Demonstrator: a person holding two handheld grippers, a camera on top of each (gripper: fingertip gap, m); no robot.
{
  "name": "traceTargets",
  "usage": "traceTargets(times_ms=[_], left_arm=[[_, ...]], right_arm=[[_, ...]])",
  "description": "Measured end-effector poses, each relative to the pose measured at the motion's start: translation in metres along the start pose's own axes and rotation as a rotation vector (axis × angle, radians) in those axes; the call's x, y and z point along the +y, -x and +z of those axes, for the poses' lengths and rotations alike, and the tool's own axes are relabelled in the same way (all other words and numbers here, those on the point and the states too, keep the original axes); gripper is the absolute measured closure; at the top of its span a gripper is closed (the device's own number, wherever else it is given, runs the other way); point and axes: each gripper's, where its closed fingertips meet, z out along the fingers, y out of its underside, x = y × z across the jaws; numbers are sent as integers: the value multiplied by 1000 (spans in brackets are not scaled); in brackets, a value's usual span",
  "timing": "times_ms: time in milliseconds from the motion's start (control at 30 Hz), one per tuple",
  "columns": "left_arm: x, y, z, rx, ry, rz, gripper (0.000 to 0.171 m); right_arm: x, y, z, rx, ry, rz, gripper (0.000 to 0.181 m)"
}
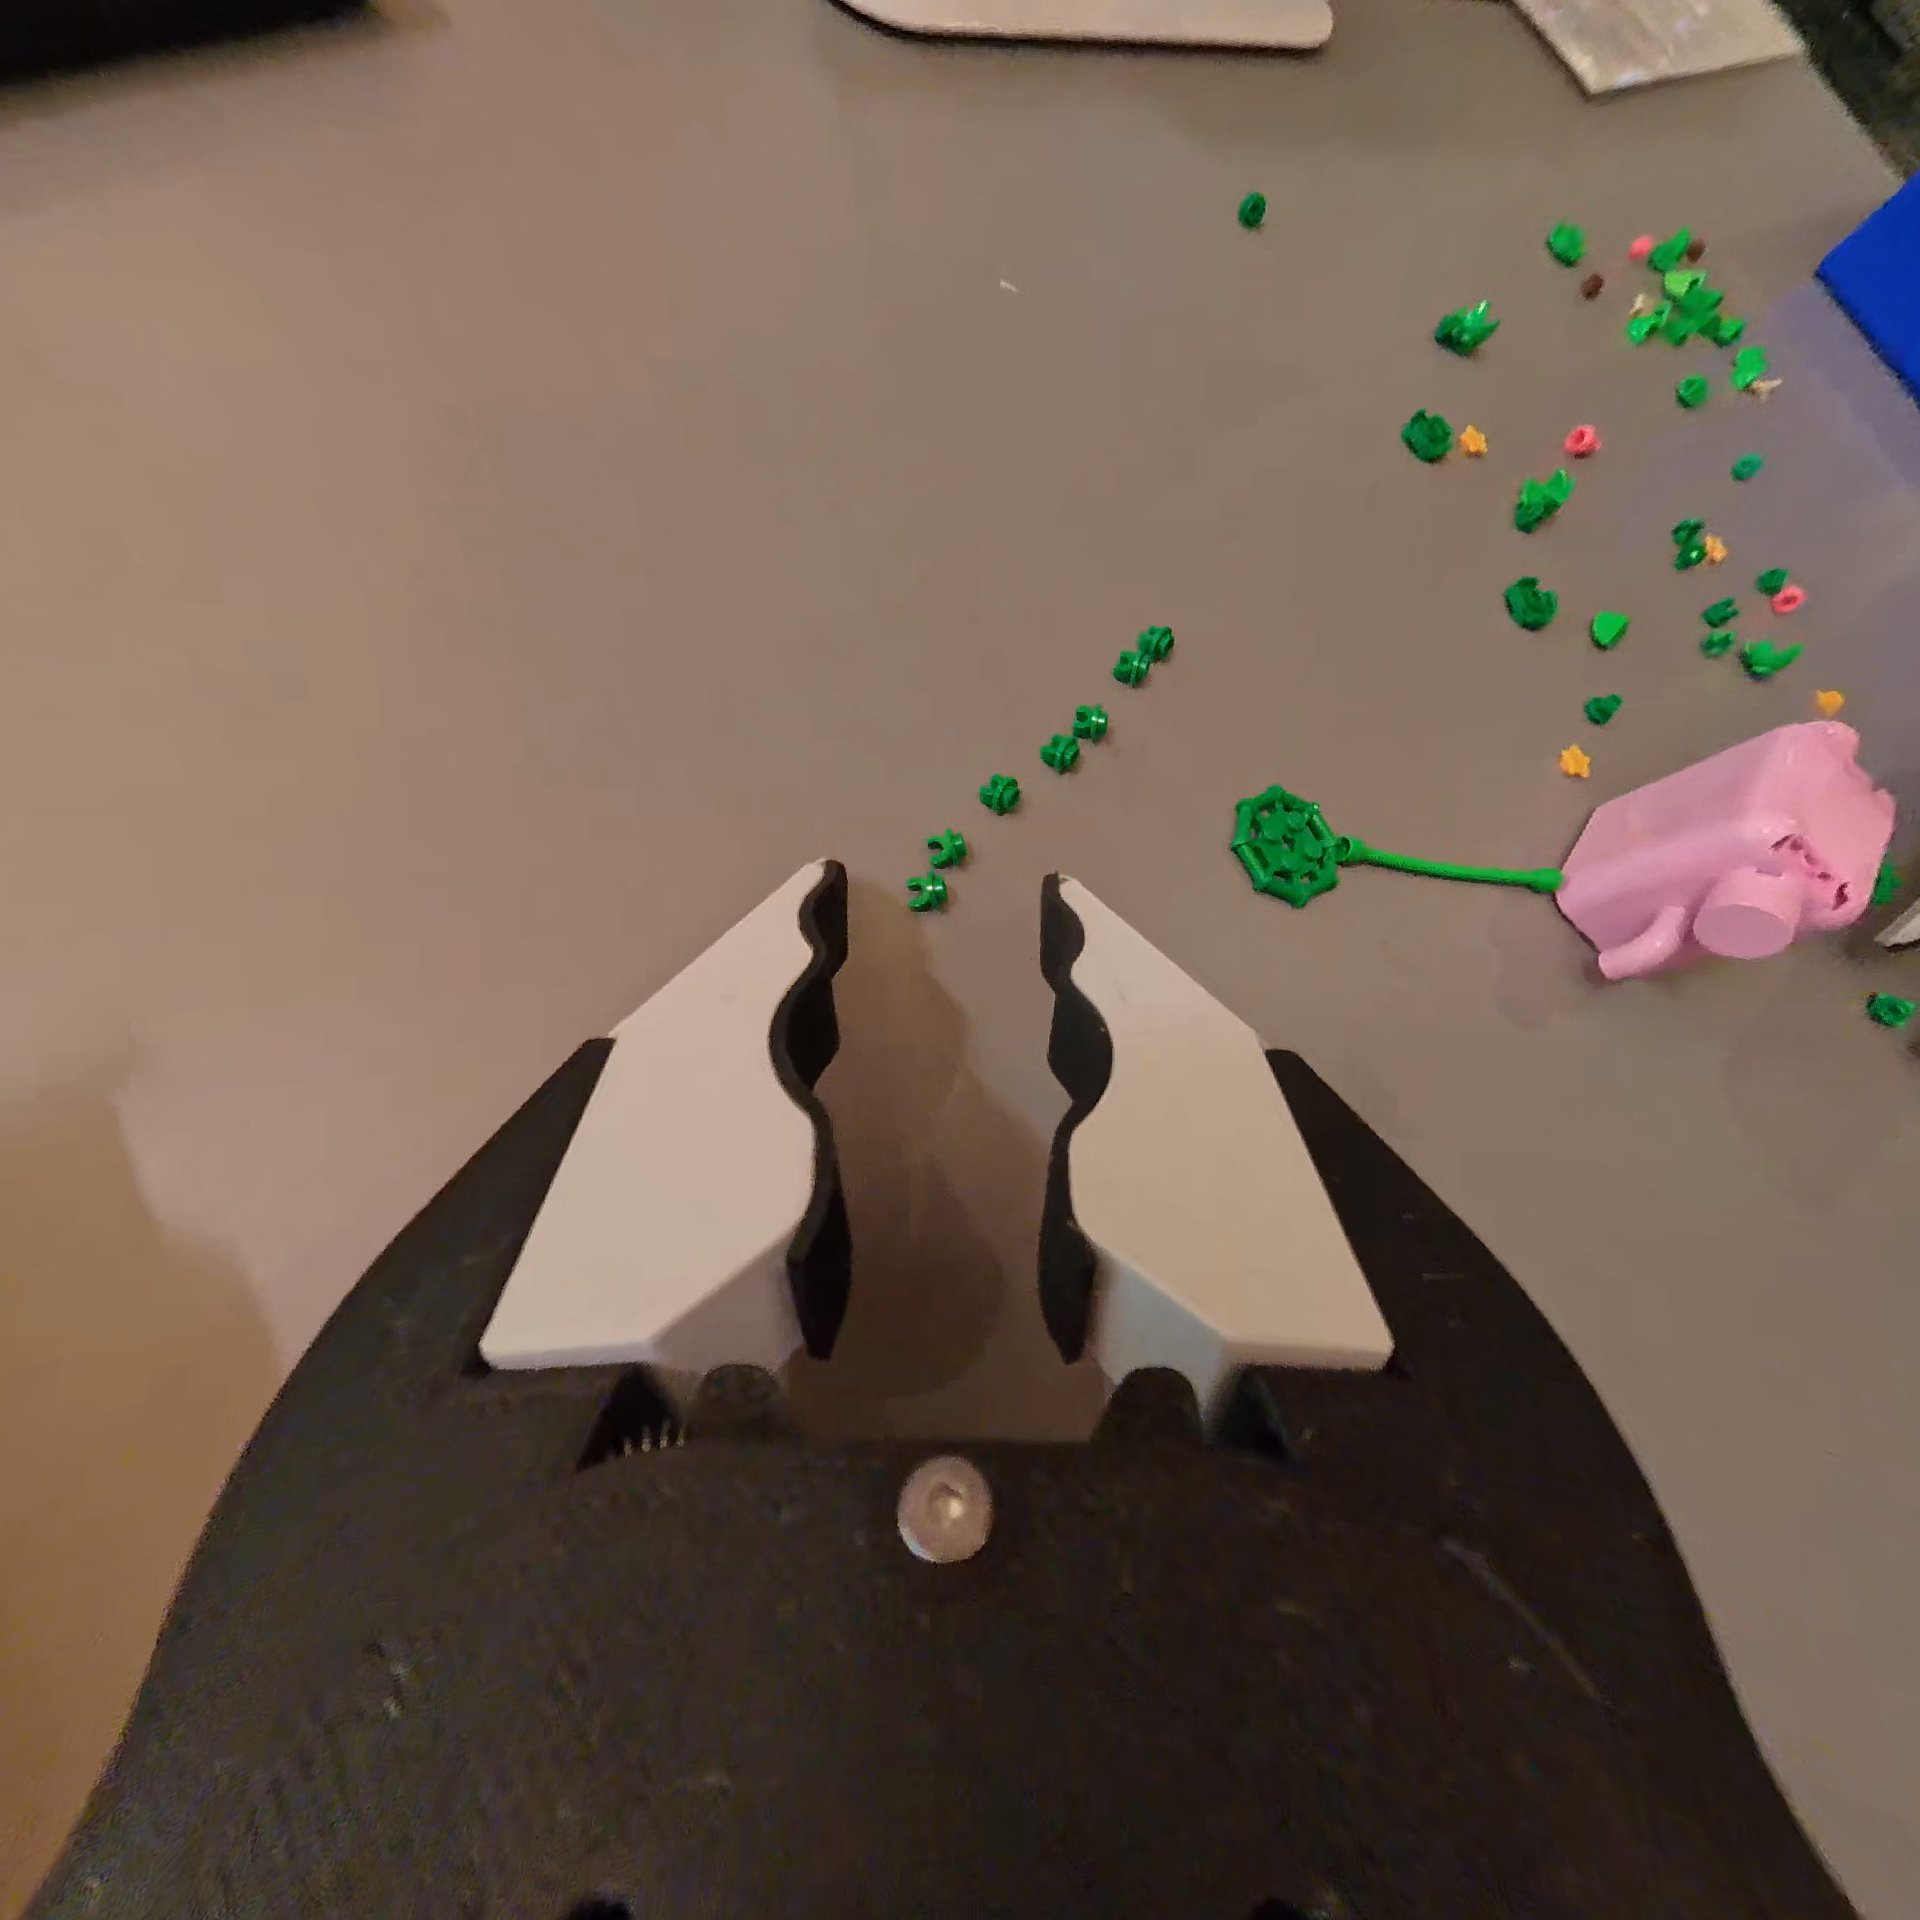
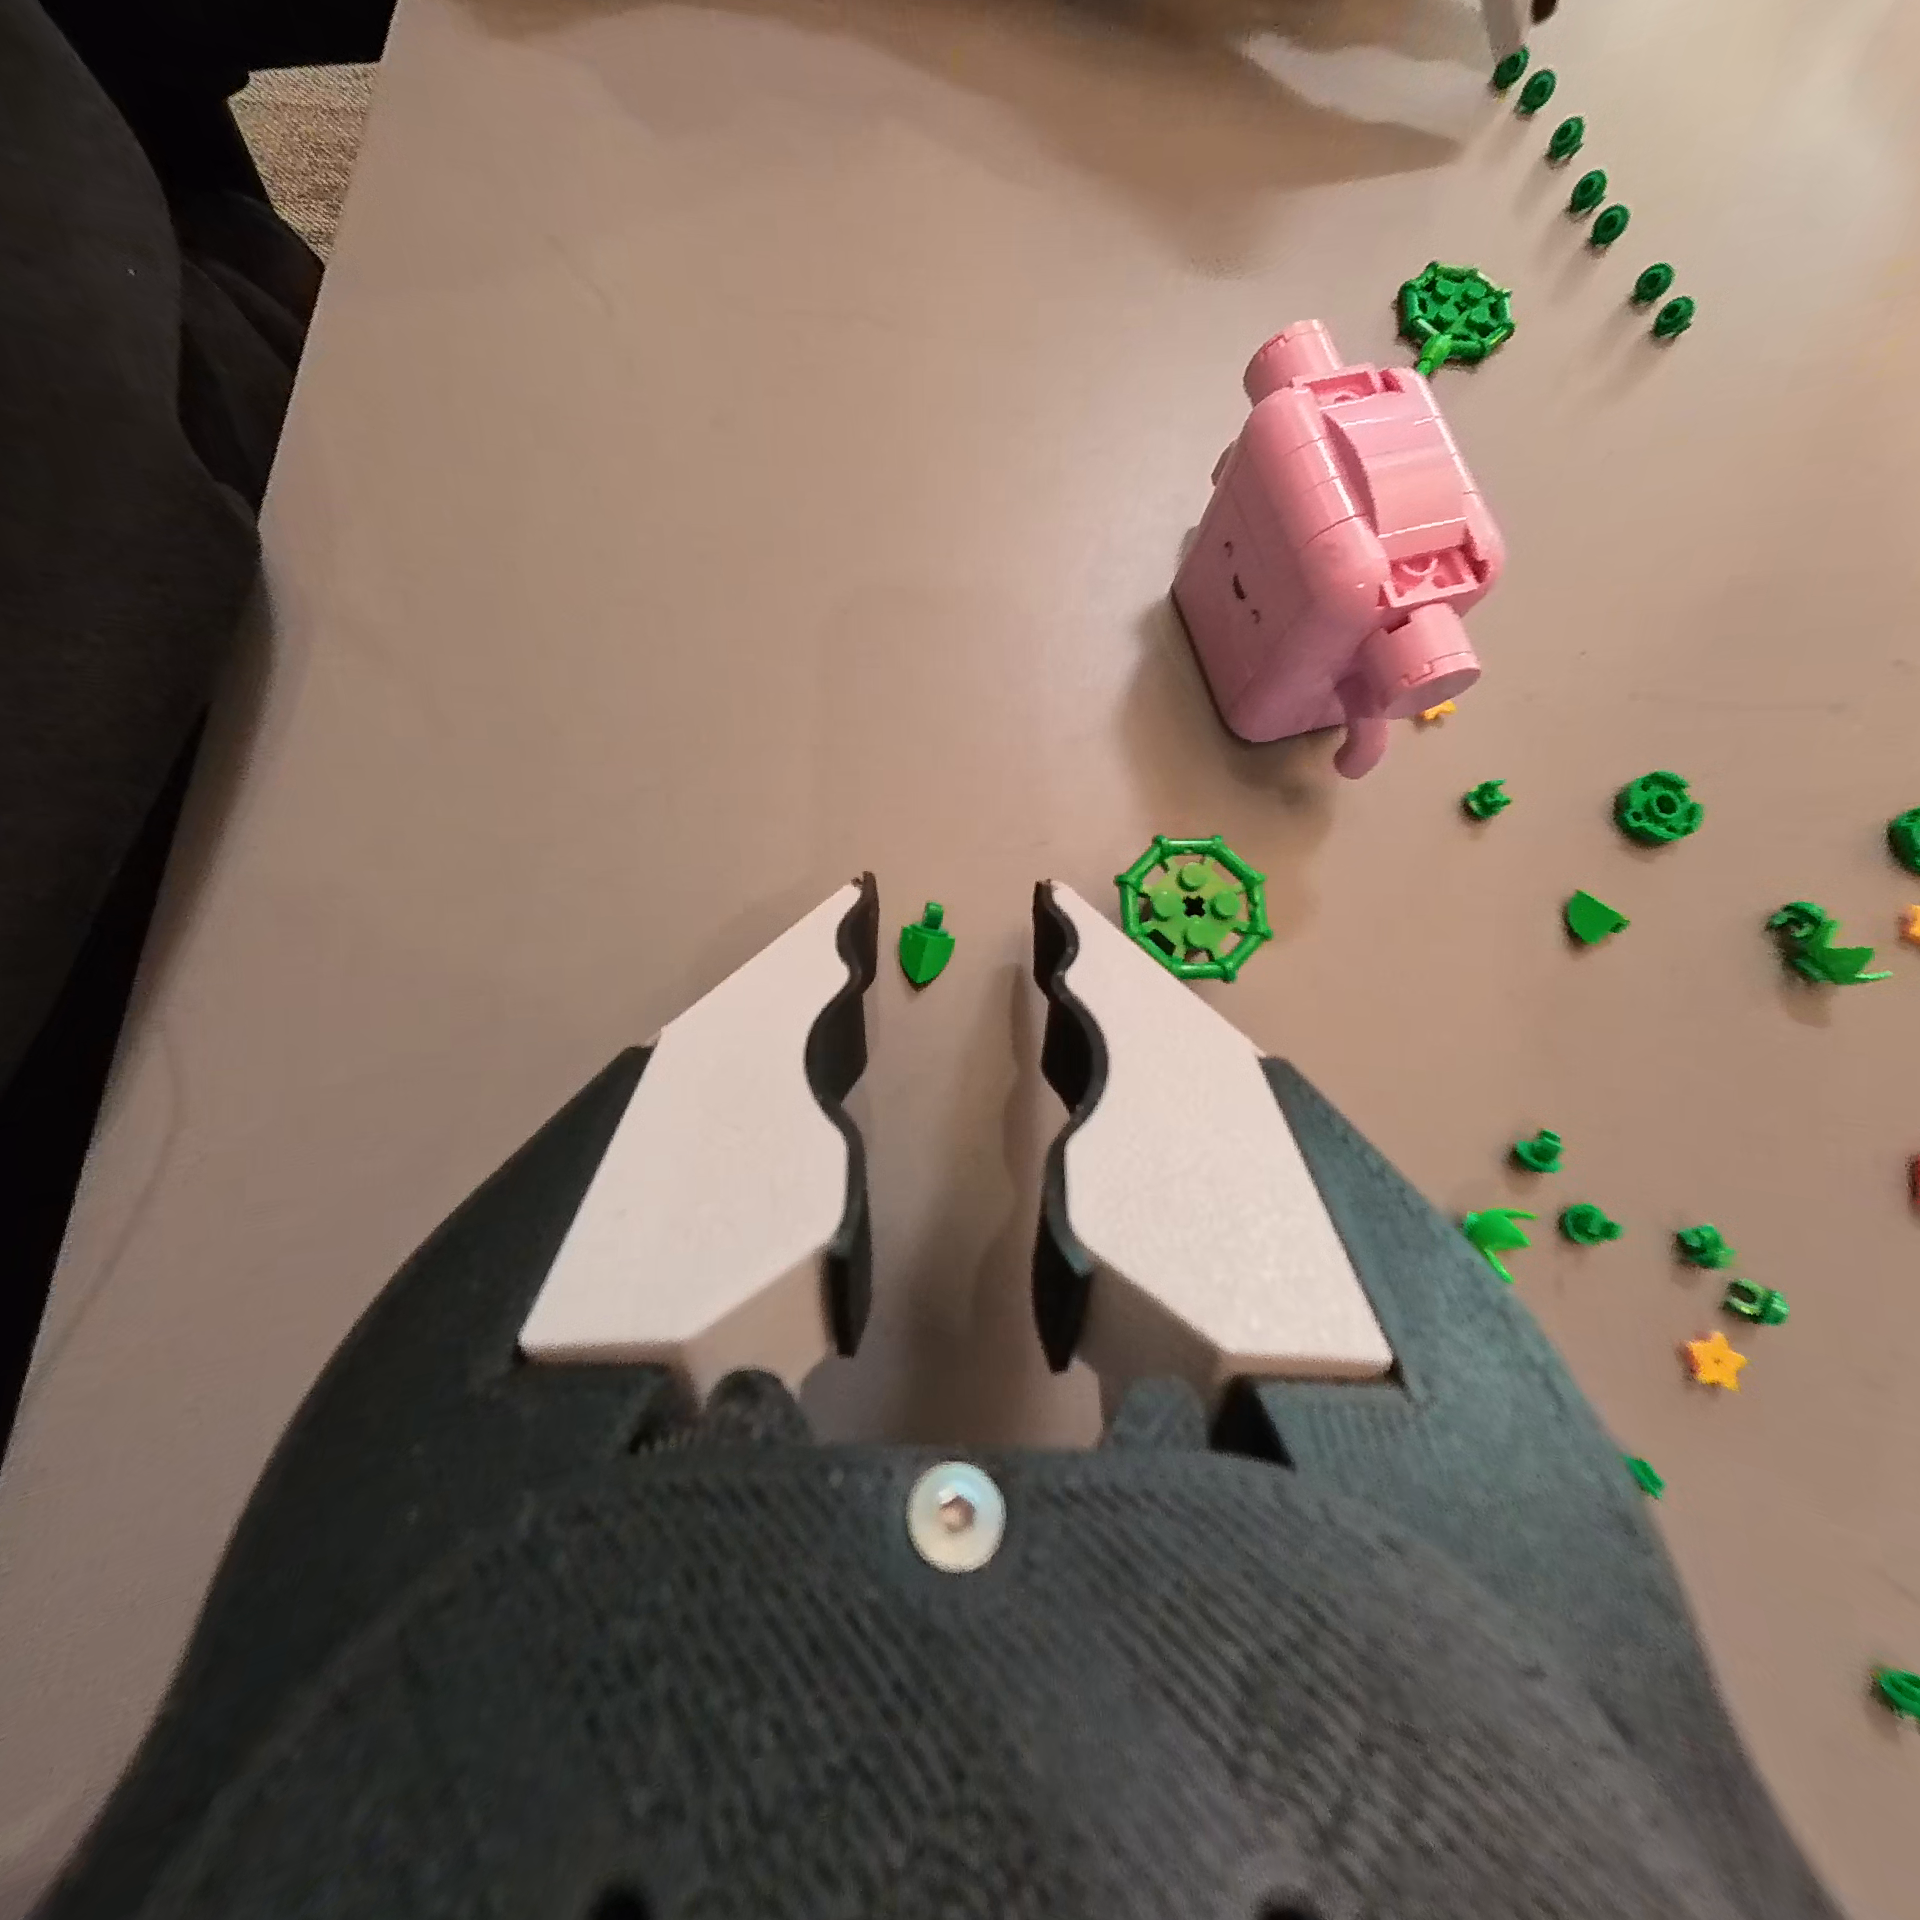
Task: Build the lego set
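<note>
- Left gripper [image 1: 943, 881]: fingers apart, nothing between them; tips low over the grey counter [image 1: 520, 520].
- Row of small green clip pieces [image 1: 1060, 753] runs diagonally up-right from just beyond the left fingertips; nearest one sits just past the left-hand tip.
- Right gripper [image 2: 954, 885]: fingers apart, not gripping. A small green leaf piece [image 2: 923, 951] lies on the counter [image 2: 675, 520] between the tips, nearer the left-hand finger; contact w/ finger cannot be told.
- Green web-wheel piece w/ lime centre [image 2: 1193, 909] lies flat just right of the right fingertip.
- Pink lego build [image 2: 1340, 551] sits on the counter beyond, up-right of the right gripper. In the left wrist view the same build [image 1: 1725, 862] lies at the right edge, partly cut off.
- Green stem [image 1: 1449, 868] joins the pink build to a dark green web-wheel [image 1: 1286, 844]; in the right wrist view most of the stem is hidden behind the build.
- Loose pieces, mostly green leaves and studs [image 1: 1621, 468], plus a few yellow stars [image 2: 1714, 1359] and pink bits, are scattered right of the build; shapes too small to ID individually.
- Blue object [image 1: 1881, 281] at the right edge: cut off, type unclear.
- Dark fabric [image 2: 114, 520] off the counter's left edge.
</note>
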Motion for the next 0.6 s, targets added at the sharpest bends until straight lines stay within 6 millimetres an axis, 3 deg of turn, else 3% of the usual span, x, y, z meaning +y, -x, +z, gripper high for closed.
traceTargets(times_ms=[167, 467, 600], left_arm=[[5, -3, 5, -38, 46, 79, 138], [7, 1, 6, -90, 62, 104, 165], [7, -1, 6, -92, 61, 119, 168]], right_arm=[[1, 0, 1, 1, 6, 0, 153], [2, 0, 2, 7, 13, -7, 153], [2, -1, 1, 12, 12, -8, 154]])
